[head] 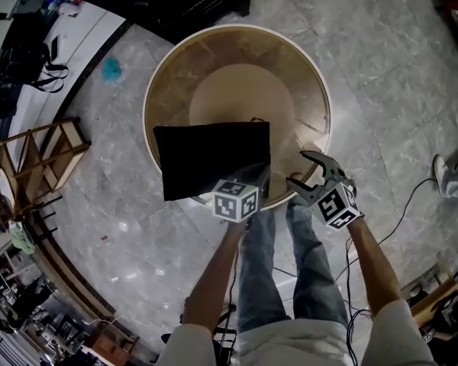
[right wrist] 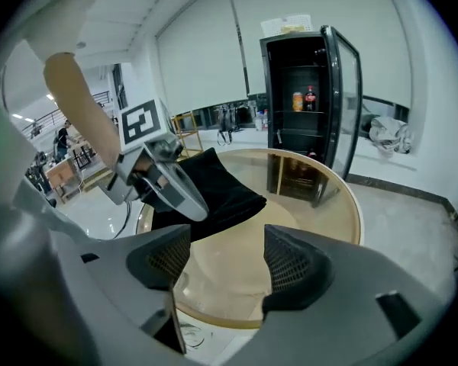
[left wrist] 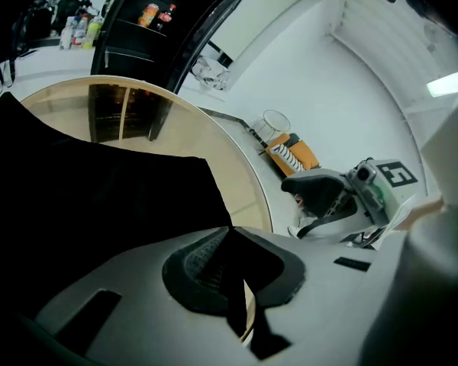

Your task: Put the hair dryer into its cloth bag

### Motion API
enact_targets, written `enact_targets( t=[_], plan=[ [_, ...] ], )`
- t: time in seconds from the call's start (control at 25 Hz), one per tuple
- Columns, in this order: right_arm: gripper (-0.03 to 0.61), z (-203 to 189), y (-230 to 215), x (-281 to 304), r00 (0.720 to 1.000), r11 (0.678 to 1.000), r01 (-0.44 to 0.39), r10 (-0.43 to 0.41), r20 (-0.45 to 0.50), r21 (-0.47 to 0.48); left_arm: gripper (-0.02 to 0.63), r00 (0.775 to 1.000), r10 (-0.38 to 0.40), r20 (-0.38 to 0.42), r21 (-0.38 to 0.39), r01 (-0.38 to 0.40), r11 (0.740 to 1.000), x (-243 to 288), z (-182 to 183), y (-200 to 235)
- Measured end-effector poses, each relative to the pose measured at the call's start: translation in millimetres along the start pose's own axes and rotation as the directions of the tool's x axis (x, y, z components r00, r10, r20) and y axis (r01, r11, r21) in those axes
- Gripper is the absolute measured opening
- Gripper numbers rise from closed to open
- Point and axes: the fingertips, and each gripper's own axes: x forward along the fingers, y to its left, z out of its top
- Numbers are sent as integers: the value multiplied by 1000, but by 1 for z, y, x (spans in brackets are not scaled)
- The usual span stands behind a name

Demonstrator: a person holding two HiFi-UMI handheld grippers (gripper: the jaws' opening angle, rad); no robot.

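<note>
A black cloth bag (head: 210,158) lies flat on the round glass-topped table (head: 313,90), reaching its near edge. My left gripper (head: 249,181) sits at the bag's near right corner. In the left gripper view its jaws (left wrist: 233,261) are shut on a strip of the bag's black fabric (left wrist: 99,197). My right gripper (head: 301,170) hovers just right of it over the table's rim, open. In the right gripper view nothing lies between its jaws (right wrist: 221,261), which face the bag (right wrist: 206,189) and the left gripper (right wrist: 156,178). No hair dryer shows outside the bag.
A black glass-door fridge (right wrist: 309,105) with drinks stands beyond the table. A wooden shelf (head: 42,155) is on the floor to the left, and a teal object (head: 111,69) lies near it. Cables and a shoe (head: 443,175) are at the right.
</note>
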Motion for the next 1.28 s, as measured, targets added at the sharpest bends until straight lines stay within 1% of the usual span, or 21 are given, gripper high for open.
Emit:
enact_targets(
  t=[0.12,0.24,0.28,0.36,0.44,0.56,0.6,0.64,0.68,0.72,0.76,0.8,0.84,0.96,1.04,1.12,1.2,1.28],
  plan=[
    [308,3,-1,-17,999,998,12,-15,49,60,38,1000,9,-1,42,-9,999,6,-1,-5],
    [307,15,-3,-30,993,991,15,-30,114,131,41,999,6,45,79,-9,997,-4,8,-15],
    [307,19,-3,-34,990,988,13,-34,135,152,51,998,3,66,87,-9,996,-8,11,-19],
    [307,26,-5,-42,983,982,4,-39,181,189,118,994,-4,106,96,-6,995,-15,16,-29],
    [307,37,-6,-50,971,975,-6,-48,234,222,120,989,4,147,101,-19,995,-24,20,-35],
    [265,57,-5,-63,951,967,-26,-54,303,255,120,975,26,219,102,-50,994,-42,25,-41],
    [246,64,-4,-68,944,965,-33,-55,325,261,120,969,35,244,111,-64,992,-48,27,-43],
    [208,70,-4,-73,936,961,-40,-59,346,273,120,964,42,261,126,-77,989,-52,27,-46],
    [193,76,-4,-79,929,954,-49,-66,365,295,120,963,44,265,140,-83,987,-53,26,-50],
    [191,82,-4,-84,922,944,-59,-72,380,324,146,966,38,254,147,-77,986,-52,24,-53],
    [181,88,-2,-89,918,934,-70,-77,388,351,194,972,26,235,141,-60,988,-50,21,-57],
    [173,94,1,-94,917,927,-73,-82,390,367,223,975,14,224,128,-44,991,-52,20,-61],
    [167,100,4,-98,917,926,-67,-89,388,372,239,974,8,228,120,-36,992,-57,20,-66],
    [67,114,10,-112,915,931,-44,-108,388,363,239,958,11,286,140,-53,989,-75,31,-83],
    [52,120,13,-119,910,931,-41,-115,397,364,237,947,8,322,154,-61,986,-86,38,-95],
    [37,127,15,-127,904,932,-40,-120,410,361,151,933,7,360,175,-75,982,-99,46,-106],
    [32,138,15,-136,898,936,-34,-125,422,351,114,919,4,395,191,-86,978,-114,57,-116],
    [28,151,16,-147,891,939,-34,-127,436,343,65,904,-9,428,194,-82,978,-131,68,-128]
  ],
)
